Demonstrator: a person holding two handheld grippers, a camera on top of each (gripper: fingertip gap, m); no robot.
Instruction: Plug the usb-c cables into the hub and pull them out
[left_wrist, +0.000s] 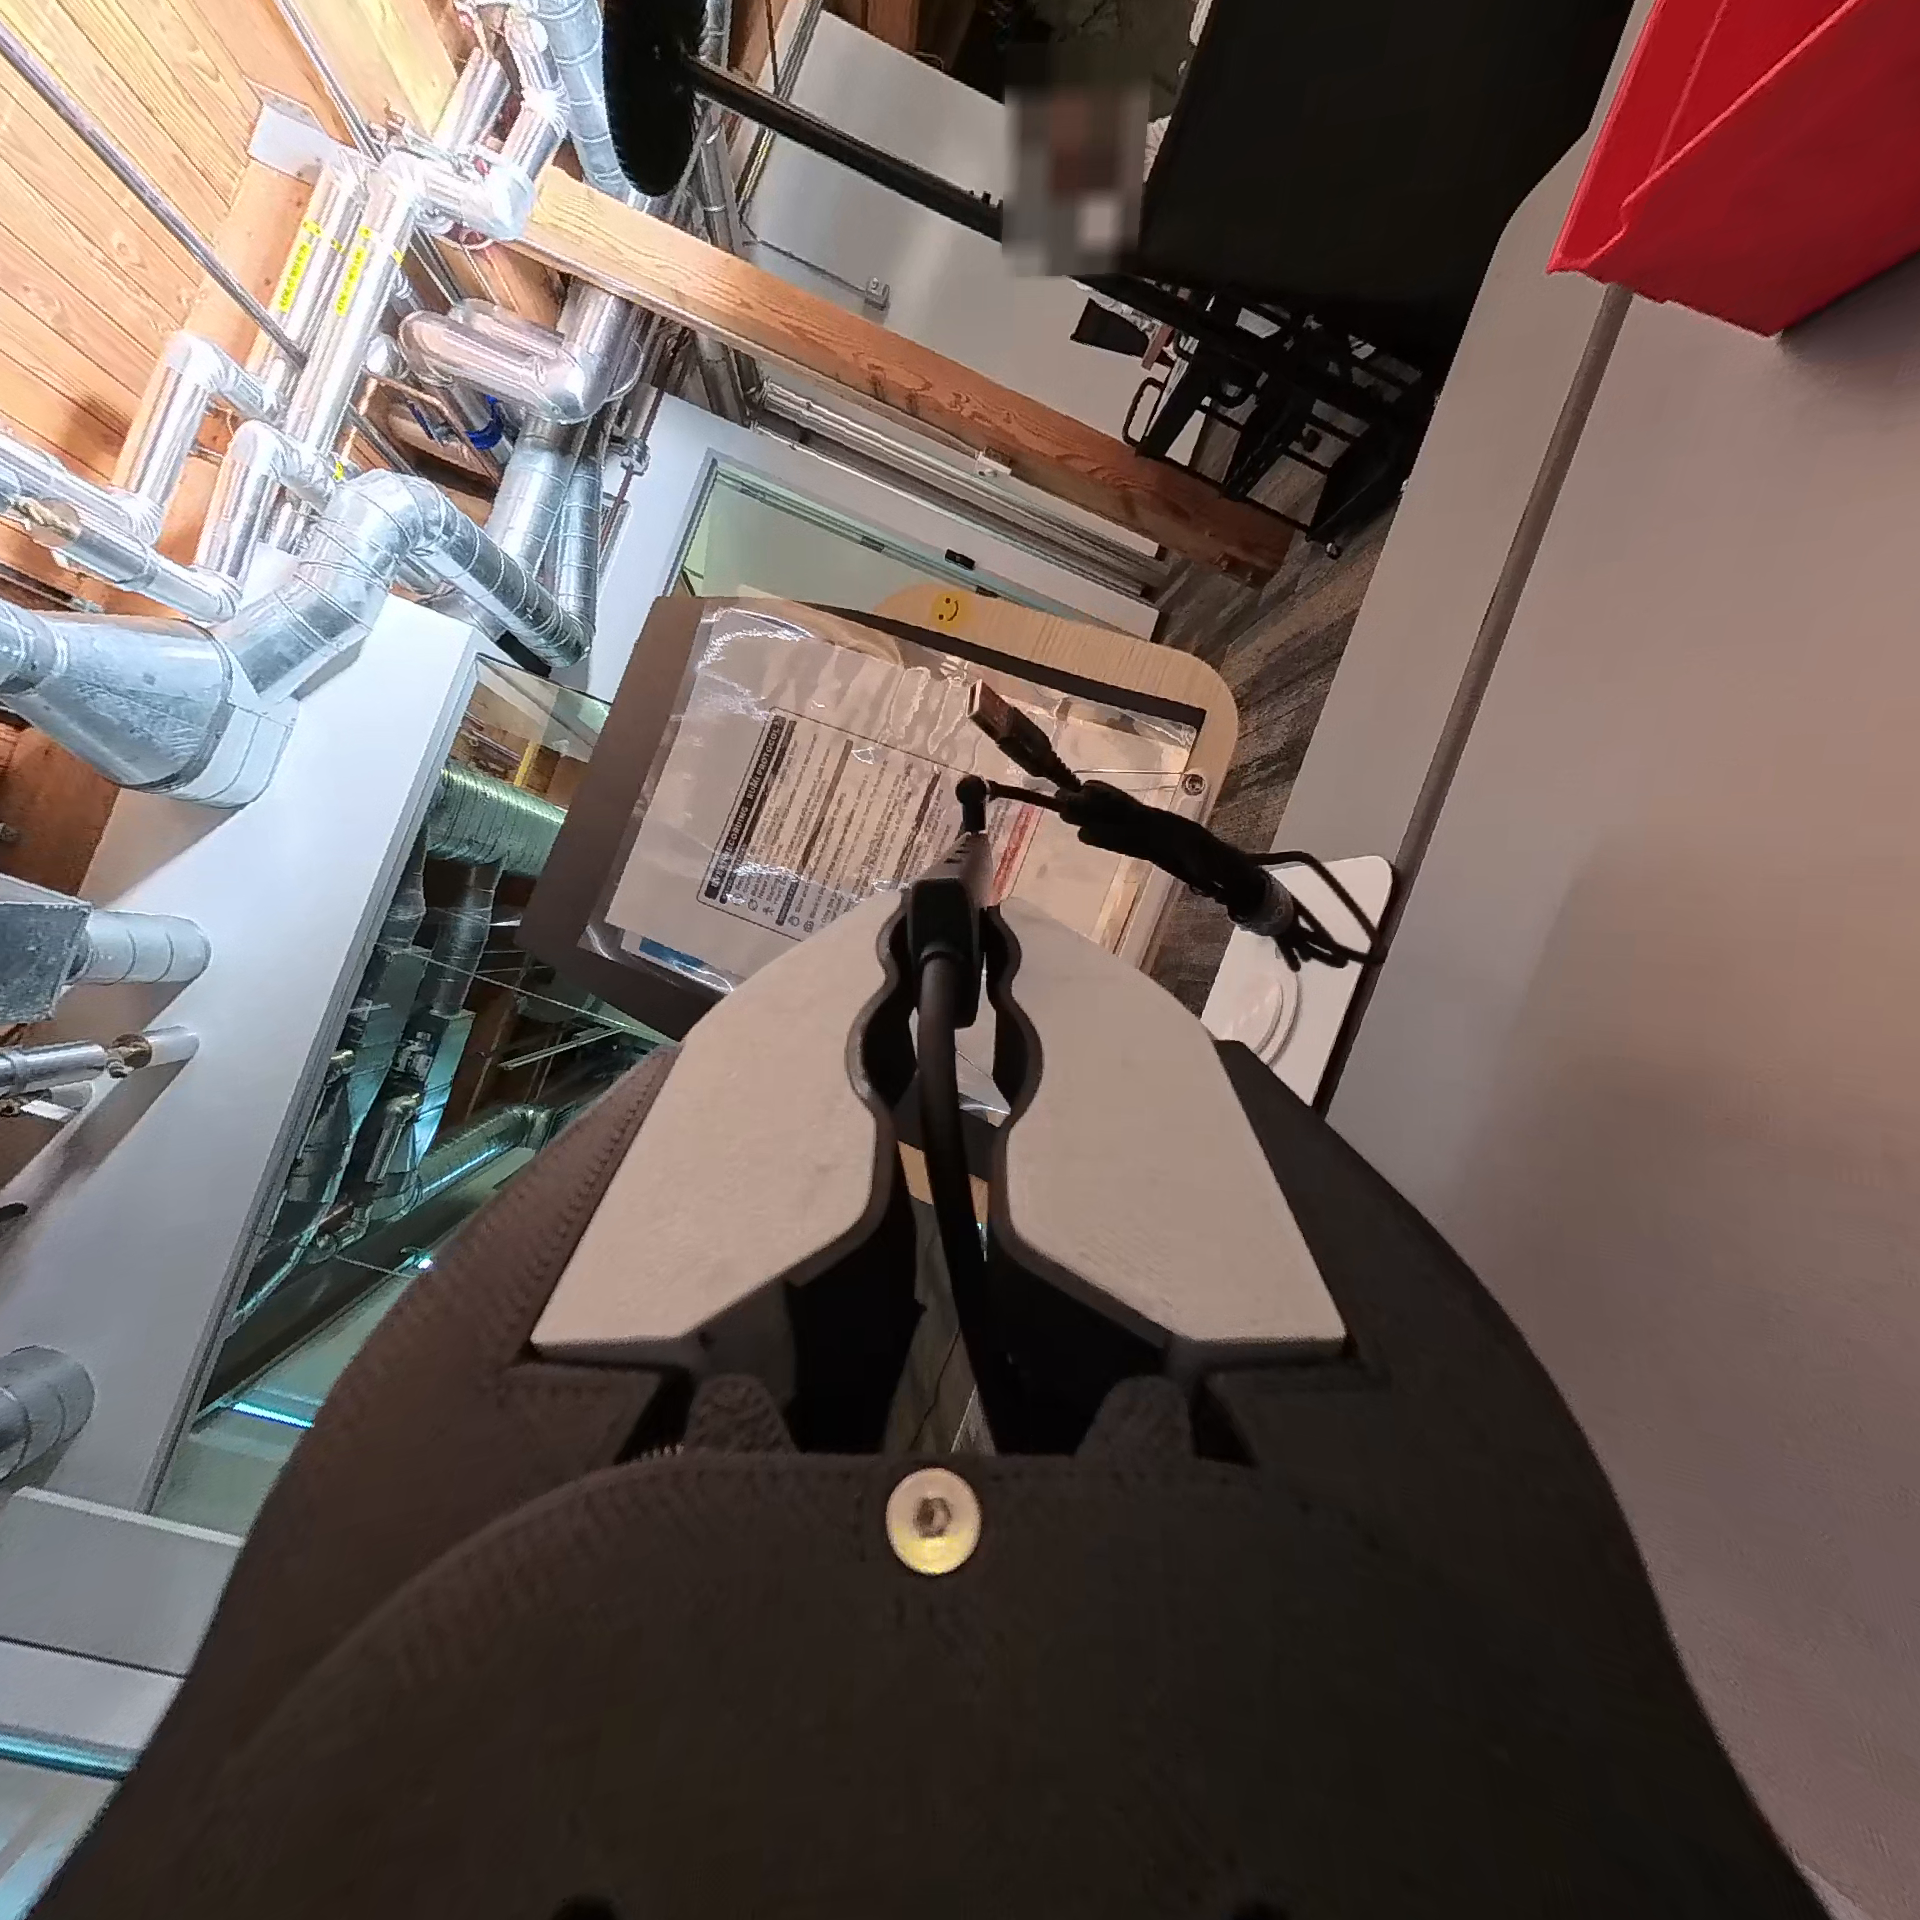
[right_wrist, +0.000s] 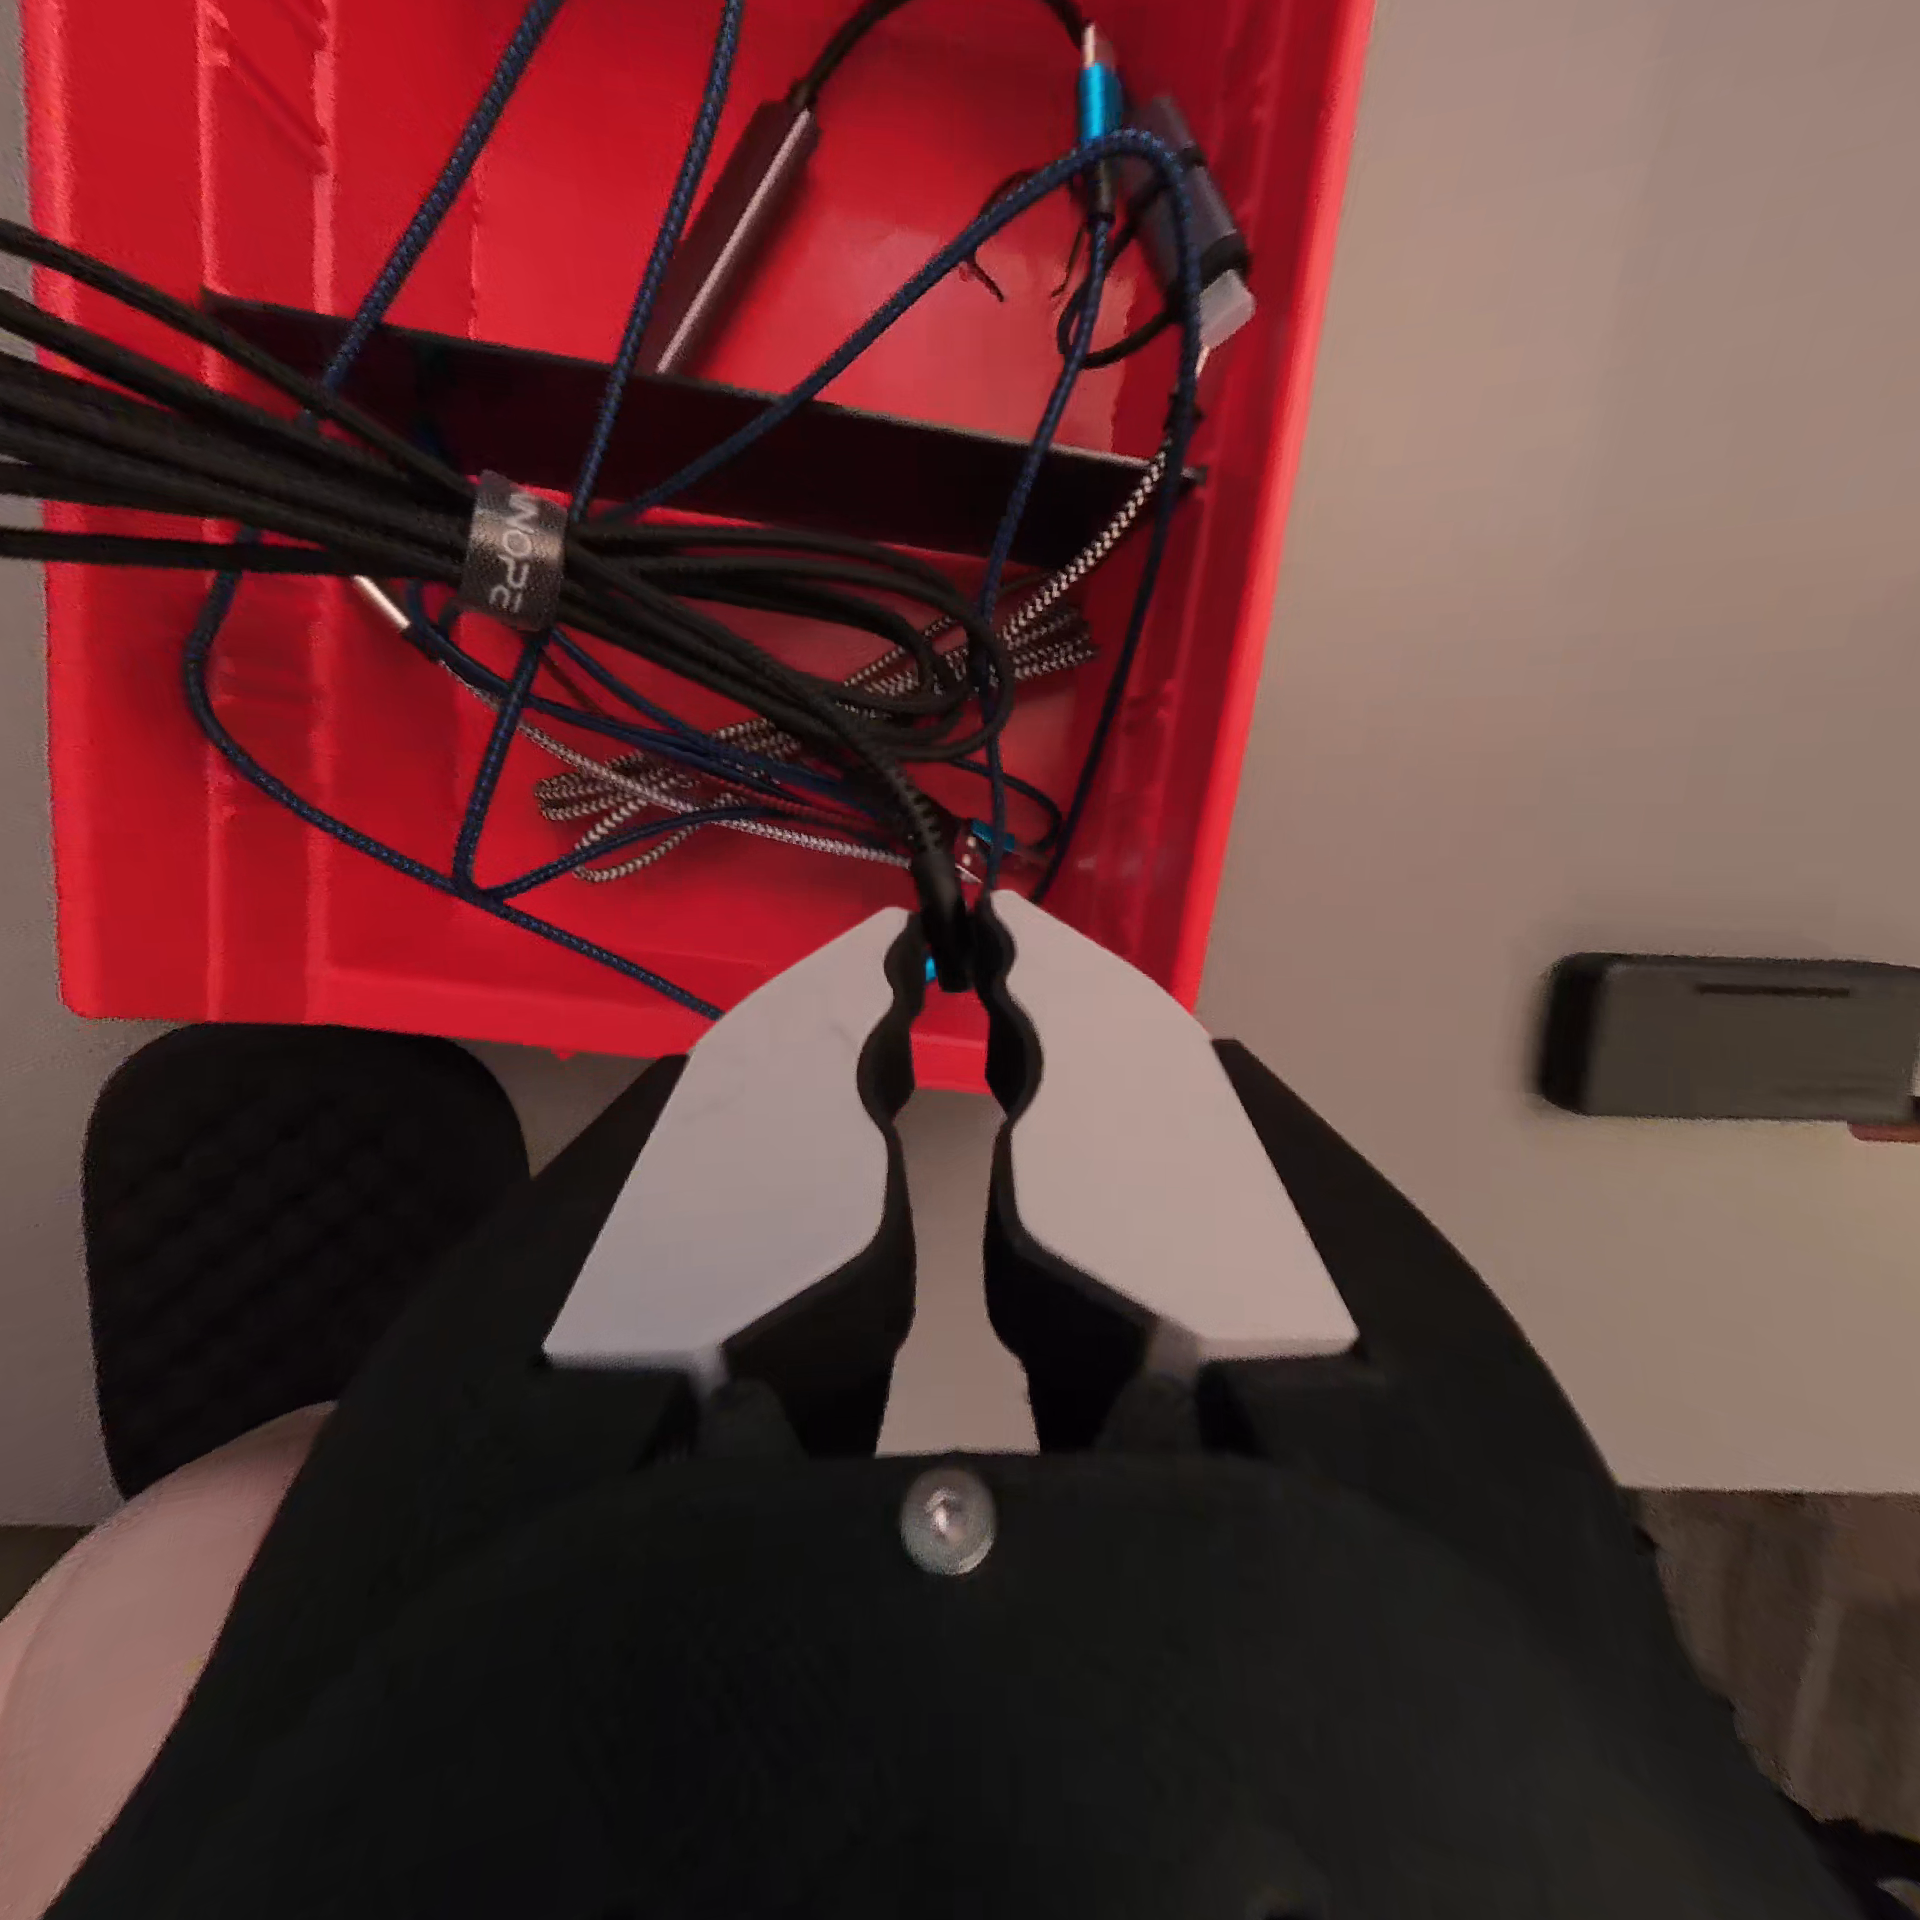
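- Left gripper (left_wrist: 948, 914) closed on a black cable (left_wrist: 940, 1049), plug end clamped at the fingertips, cord running back between the fingers toward the camera
- Beyond the left fingertips, a bundle of black leads (left_wrist: 1164, 831) sticking forward in the air, one USB-A plug (left_wrist: 1013, 725) at its far end
- Tilted view: grey table (left_wrist: 1714, 935) to the right of the left gripper, corner of the red bin (left_wrist: 1756, 156) at upper right, white pad (left_wrist: 1299, 977) just right of the fingertips
- Laminated sheet on a wooden board (left_wrist: 831, 810) straight ahead, silver ducts (left_wrist: 312, 520) to the left
- Right gripper (right_wrist: 951, 951) closed on a black braided cable (right_wrist: 904, 810) with a blue connector part at the tips, held over the near edge of the red bin (right_wrist: 260, 935)
- Strapped black cable bundle (right_wrist: 509, 551) ahead and left of the right gripper, stretching out of frame to the left
- Loose blue-black (right_wrist: 623, 312) and grey-white braided cables (right_wrist: 727, 790) lying in the bin ahead, black divider (right_wrist: 831, 457) across it
- Dark grey hub (right_wrist: 1725, 1034) on the table to the right of the right gripper, blurred, apart from the bin, nothing visibly plugged in
- Black chair seat (right_wrist: 291, 1226) to the lower left
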